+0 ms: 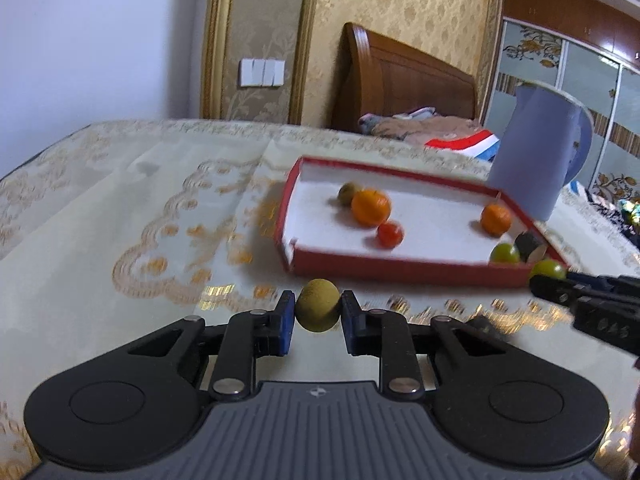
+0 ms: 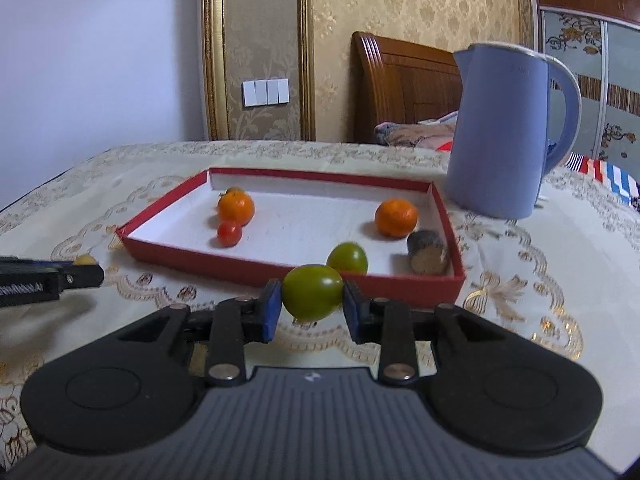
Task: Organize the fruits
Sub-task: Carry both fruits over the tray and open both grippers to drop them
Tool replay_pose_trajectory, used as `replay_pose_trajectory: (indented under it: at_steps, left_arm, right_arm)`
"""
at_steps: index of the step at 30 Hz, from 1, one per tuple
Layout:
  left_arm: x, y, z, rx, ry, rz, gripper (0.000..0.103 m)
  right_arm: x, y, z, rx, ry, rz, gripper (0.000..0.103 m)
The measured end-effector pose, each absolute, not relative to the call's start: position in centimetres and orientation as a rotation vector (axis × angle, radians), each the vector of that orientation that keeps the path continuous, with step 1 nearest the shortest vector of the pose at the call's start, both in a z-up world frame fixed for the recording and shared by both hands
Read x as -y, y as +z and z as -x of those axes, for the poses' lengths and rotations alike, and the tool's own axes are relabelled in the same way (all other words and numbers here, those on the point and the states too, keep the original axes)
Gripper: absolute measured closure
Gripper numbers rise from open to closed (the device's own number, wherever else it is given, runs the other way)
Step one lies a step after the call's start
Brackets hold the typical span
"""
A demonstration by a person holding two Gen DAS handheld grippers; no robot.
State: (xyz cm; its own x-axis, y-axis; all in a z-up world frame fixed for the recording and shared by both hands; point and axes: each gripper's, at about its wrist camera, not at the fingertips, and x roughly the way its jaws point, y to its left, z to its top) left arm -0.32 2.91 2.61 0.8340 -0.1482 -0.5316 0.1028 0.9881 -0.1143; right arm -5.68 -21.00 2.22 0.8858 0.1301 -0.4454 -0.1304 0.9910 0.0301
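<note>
While both tools grip:
Left tool (image 1: 318, 312): clamped on one yellowish fruit (image 1: 318, 311).
Right tool (image 2: 311, 300): clamped on one green fruit (image 2: 312, 291).
Red tray (image 2: 248, 268): two oranges; near rim just ahead.
Worktop (image 2: 520, 280): open left of tray.

a: what's behind the table?
b: a blue kettle (image 2: 500, 132) stands on the cream tablecloth (image 2: 520, 248). past it a wooden headboard (image 2: 400, 84), with bedding (image 1: 420, 126) heaped below.
a: and the wall?
b: white switches (image 2: 265, 92) on gold wallpaper (image 1: 400, 8).
</note>
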Motion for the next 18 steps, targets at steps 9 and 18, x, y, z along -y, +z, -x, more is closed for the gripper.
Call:
replay_pose_trajectory:
  at_steps: [9,18]
  left_arm:
    - [0.3,3.1,-4.4,-0.589,-0.13,0.053,0.079]
    - [1.3,2.2,-7.2,-0.613,-0.102,0.028,0.079]
  right_arm:
    - [21.4,2.2,1.9,-0.489,0.105,-0.011,0.072]
    - [20.3,2.2,-1.3,-0.493,0.086,0.034,0.072]
